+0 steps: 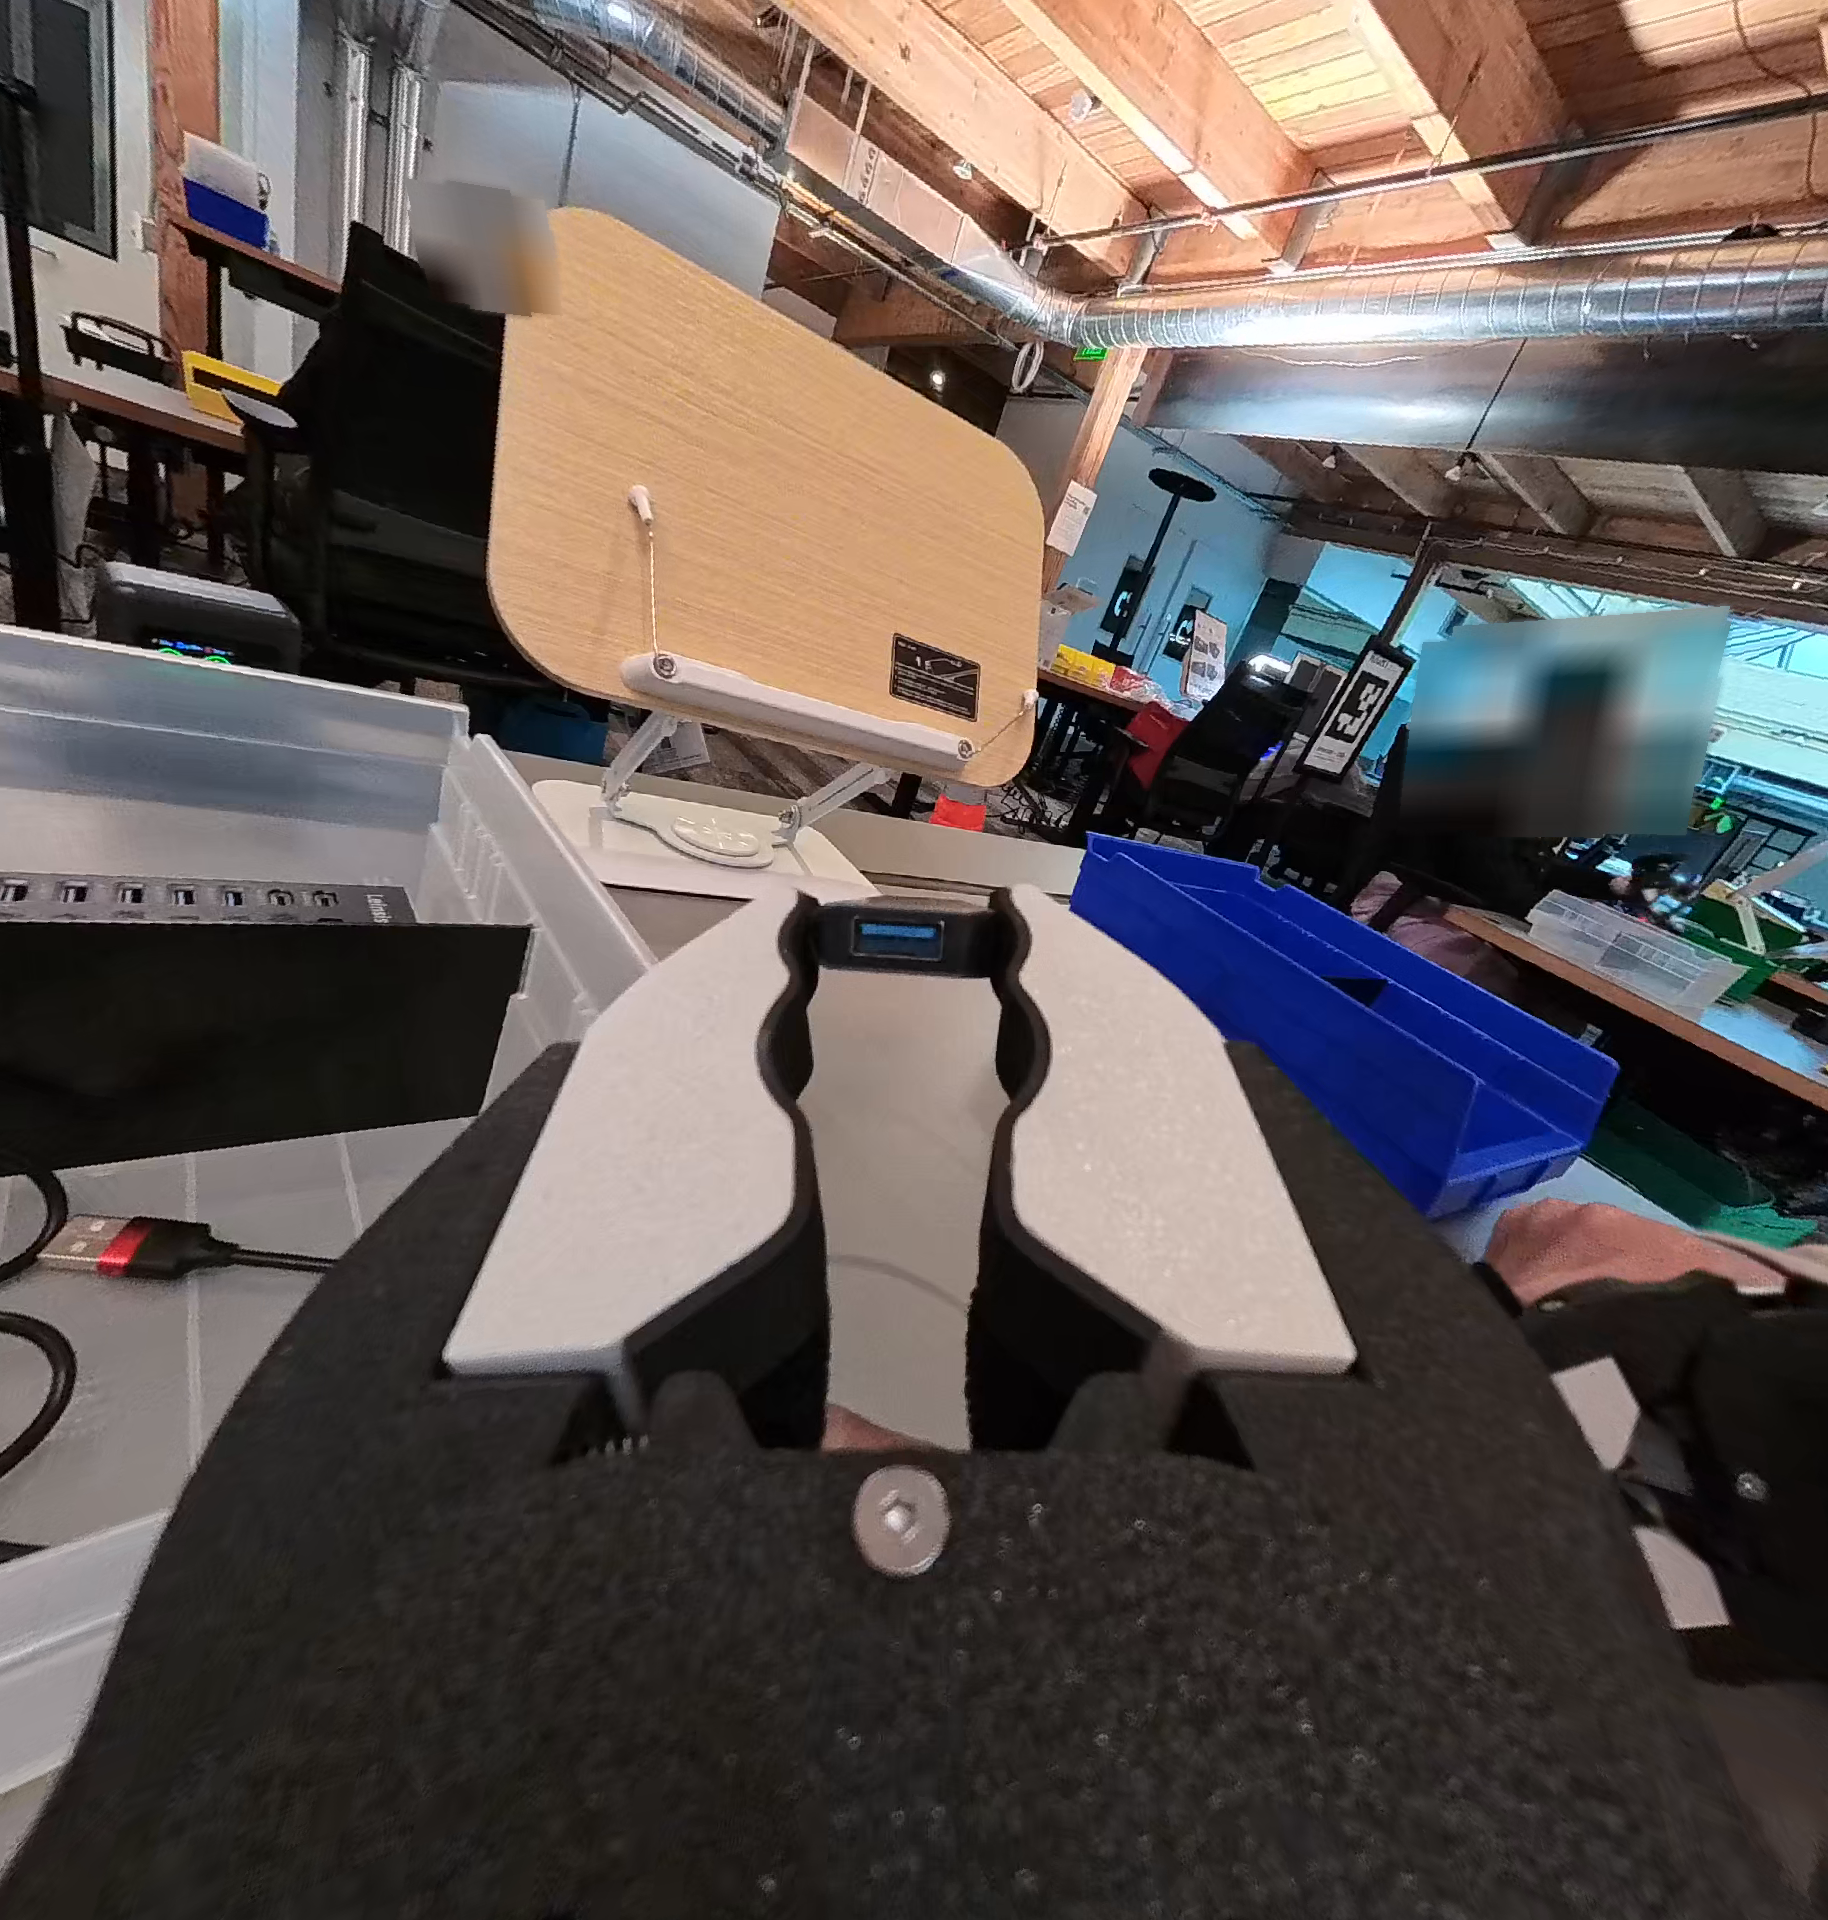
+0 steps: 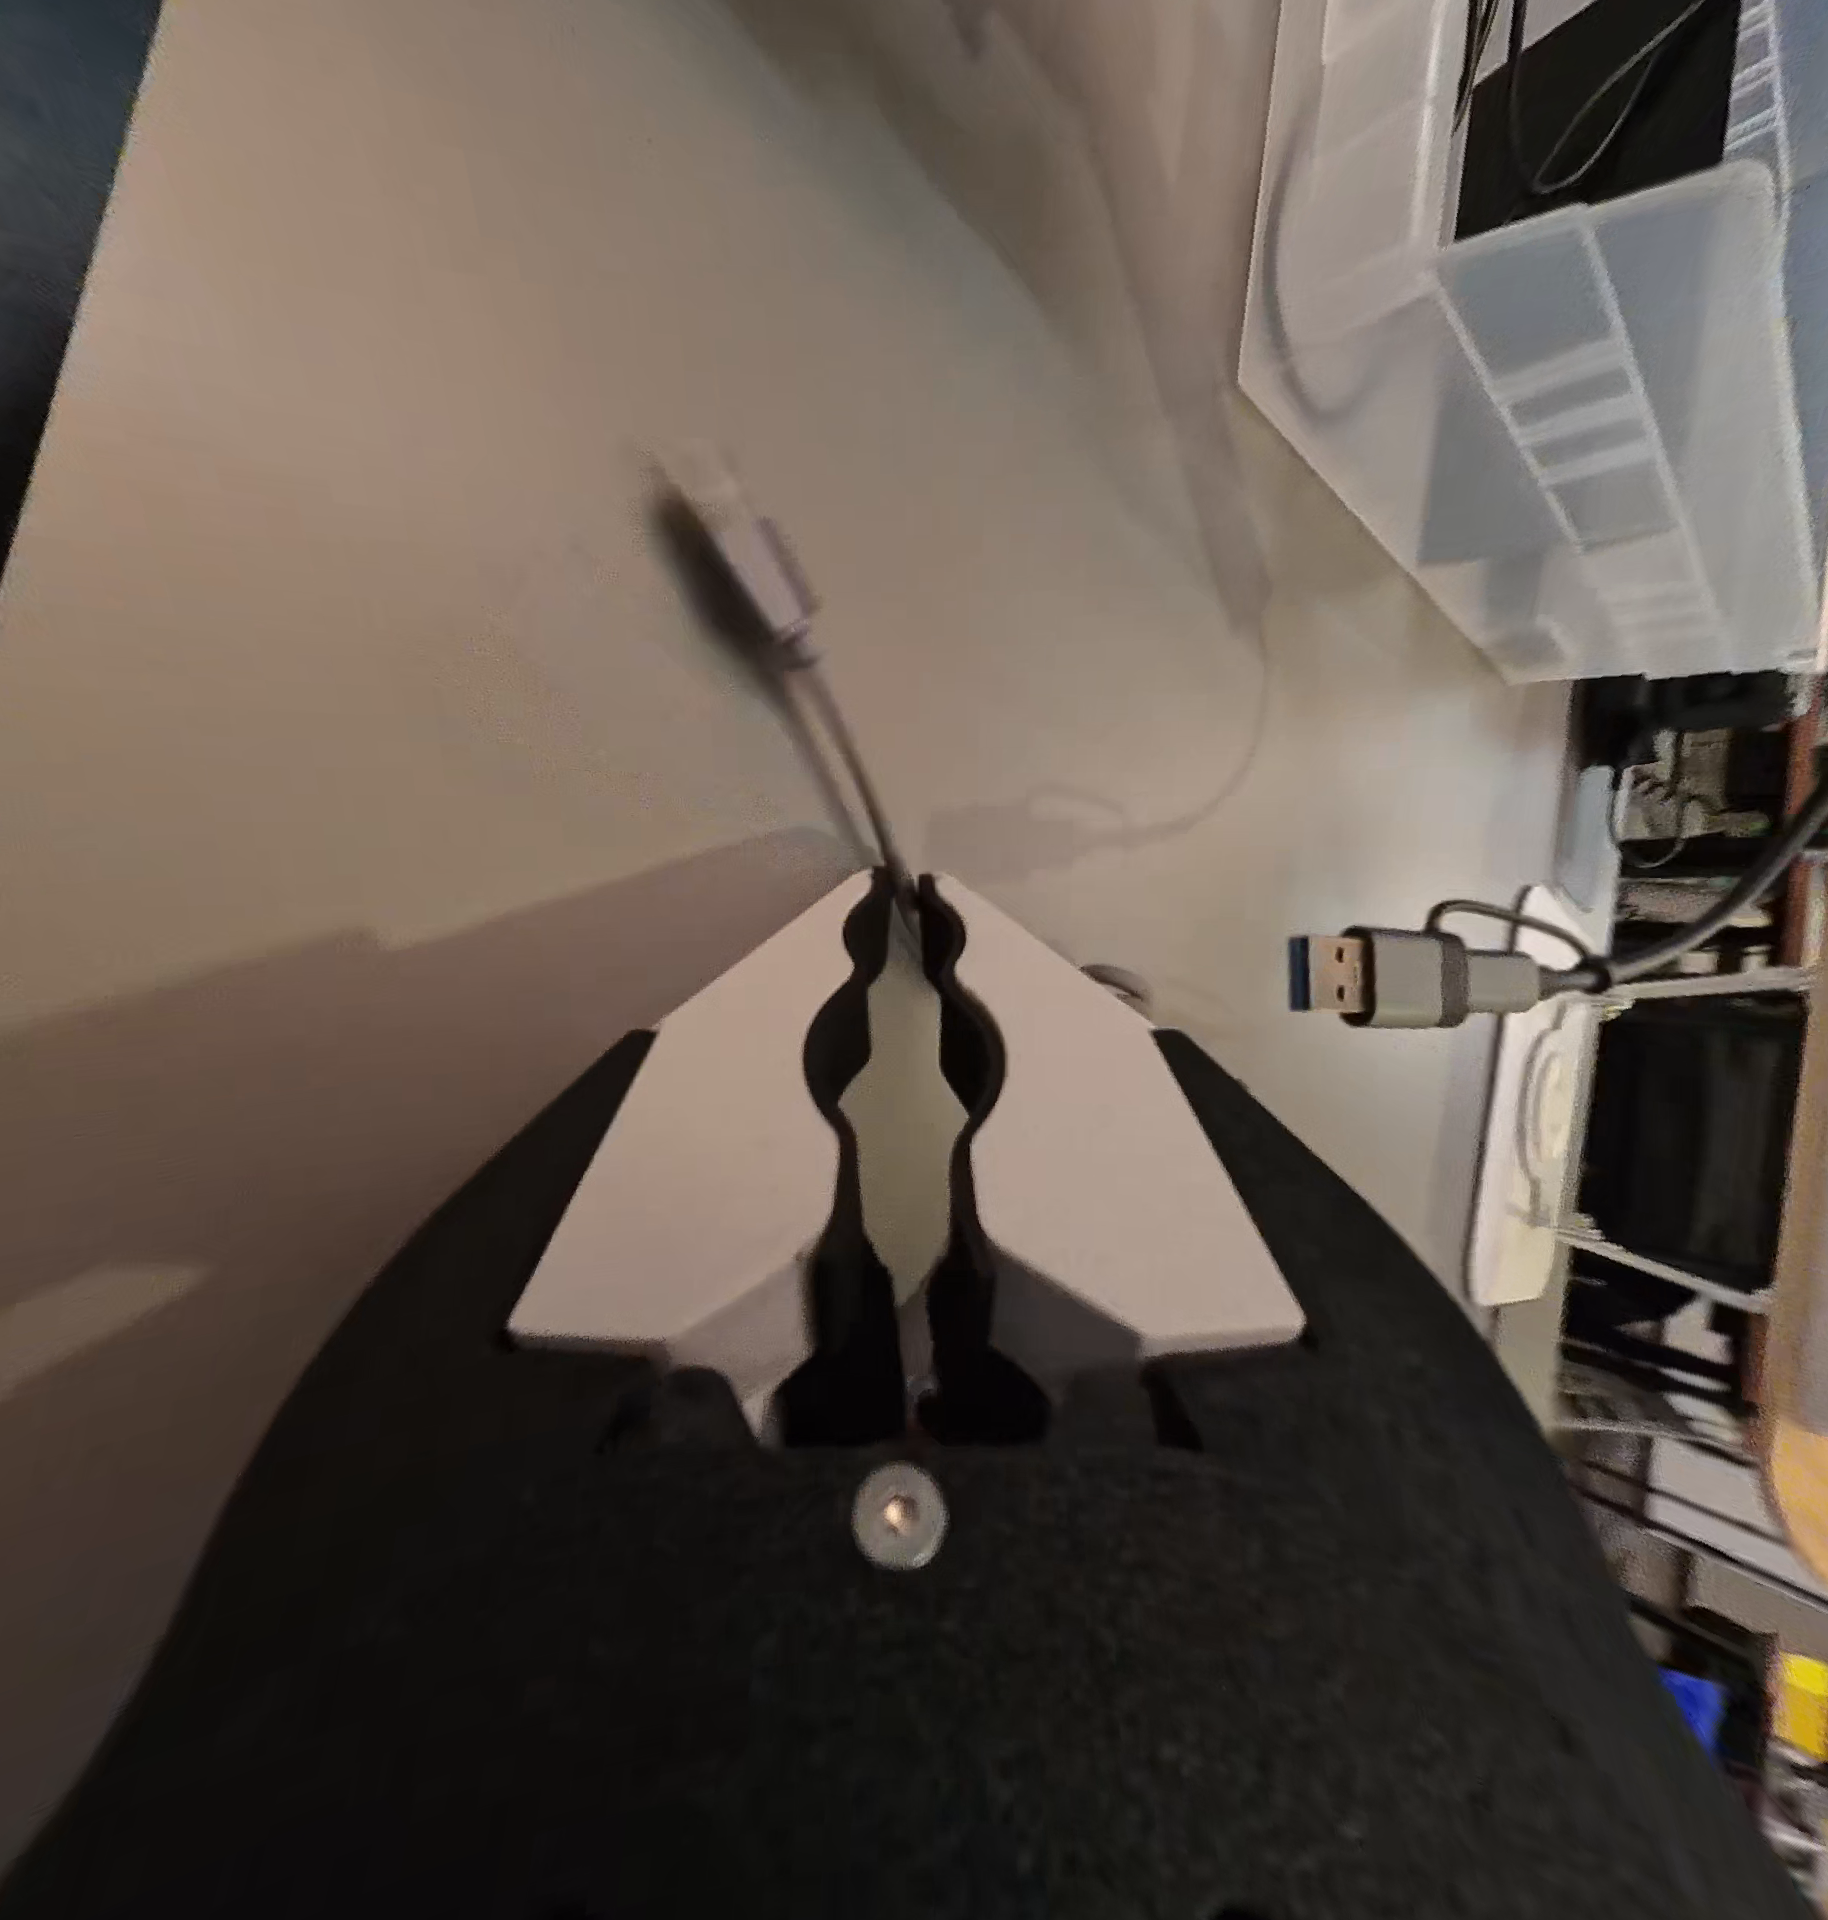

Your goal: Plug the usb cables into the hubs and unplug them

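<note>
In the left wrist view my left gripper (image 1: 899, 914) is shut on a small black USB hub (image 1: 897, 940), whose blue port faces the camera between the fingertips. In the right wrist view my right gripper (image 2: 902, 881) is shut on a thin grey cable (image 2: 845, 764). The cable's grey plug (image 2: 759, 566) sticks out ahead over the white table (image 2: 370, 520) and is blurred. A second grey USB plug with a blue insert (image 2: 1409, 979) hangs in the air to the right. A long black multi-port hub (image 1: 183, 902) and a red-and-black USB plug (image 1: 125, 1247) lie in the clear bin.
A clear plastic bin (image 1: 536, 862) stands at the left and also shows in the right wrist view (image 2: 1575, 436). A blue bin (image 1: 1357, 1039) lies at the right. A wooden book stand (image 1: 764, 499) stands behind on a white base. A gloved hand (image 1: 1741, 1403) is at the right edge. The gap from one gripper's tips to the other's is roughly 20 centimetres. My left gripper is the nearer one to the red-and-black USB plug (image 1: 125, 1247): about 20 centimetres, against 30 centimetres.
</note>
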The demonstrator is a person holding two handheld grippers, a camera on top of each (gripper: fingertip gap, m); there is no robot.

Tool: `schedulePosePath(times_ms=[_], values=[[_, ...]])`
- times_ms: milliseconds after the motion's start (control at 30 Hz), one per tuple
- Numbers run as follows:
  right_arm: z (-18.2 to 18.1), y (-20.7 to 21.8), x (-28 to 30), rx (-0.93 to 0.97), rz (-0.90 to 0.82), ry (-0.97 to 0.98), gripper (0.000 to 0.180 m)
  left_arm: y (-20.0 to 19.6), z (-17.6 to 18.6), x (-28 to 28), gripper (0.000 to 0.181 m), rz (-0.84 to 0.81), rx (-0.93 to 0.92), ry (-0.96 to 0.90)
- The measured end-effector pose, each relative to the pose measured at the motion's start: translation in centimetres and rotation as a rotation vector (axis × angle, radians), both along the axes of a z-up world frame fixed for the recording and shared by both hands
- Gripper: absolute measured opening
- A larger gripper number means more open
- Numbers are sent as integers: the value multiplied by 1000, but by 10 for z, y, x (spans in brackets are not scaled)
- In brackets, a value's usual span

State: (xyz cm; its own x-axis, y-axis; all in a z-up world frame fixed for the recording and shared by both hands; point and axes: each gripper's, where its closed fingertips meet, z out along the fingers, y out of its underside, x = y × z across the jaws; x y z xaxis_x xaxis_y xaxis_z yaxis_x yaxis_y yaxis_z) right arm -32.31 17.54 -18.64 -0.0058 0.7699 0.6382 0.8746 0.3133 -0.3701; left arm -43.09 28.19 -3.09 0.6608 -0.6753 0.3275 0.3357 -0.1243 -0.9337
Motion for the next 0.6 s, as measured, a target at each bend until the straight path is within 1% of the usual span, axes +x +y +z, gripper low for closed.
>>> schedulePosePath(times_ms=[33, 67, 133, 233, 267, 300, 333, 367, 400, 433, 467, 533, 600], values=[[1, 1, 0, -51, -32, 31, 4, 0, 0, 0, 32, 2, 2, 1], [5, -3, -1, -149, -55, 89, 3, 0, 1, -1, 32, 6, 5, 2], [34, -11, -6, -367, -80, 322, 3, 0, 2, -3, 32, 9, 6, 0], [81, -28, -2, -905, -98, 656, 3, 1, 1, -7, 32, 17, 1, -9], [86, -31, 4, -1074, -116, 709, 2, 2, 1, -7, 32, 19, -1, -11], [83, -35, 11, -1250, -160, 716, 2, 3, 1, -8, 32, 22, -3, -13], [69, -30, 17, -1345, -252, 692, 2, 3, 1, -8, 32, 23, -5, -15], [47, -24, 23, -1366, -372, 642, 2, 4, 0, -8, 32, 27, -7, -15], [30, -20, 27, -1373, -448, 598, 3, 4, 0, -9, 32, 33, -7, -14], [20, -18, 27, -1378, -493, 585, 3, 5, 1, -9, 32, 35, -7, -13], [14, -14, 27, -1362, -531, 584, 4, 5, 1, -9, 32, 40, -5, -10], [5, 0, 31, -1243, -600, 565, 7, 5, 2, -12, 32, 60, 6, 2], [5, 10, 31, -1144, -610, 550, 9, 5, 4, -15, 32, 76, 18, 3]])
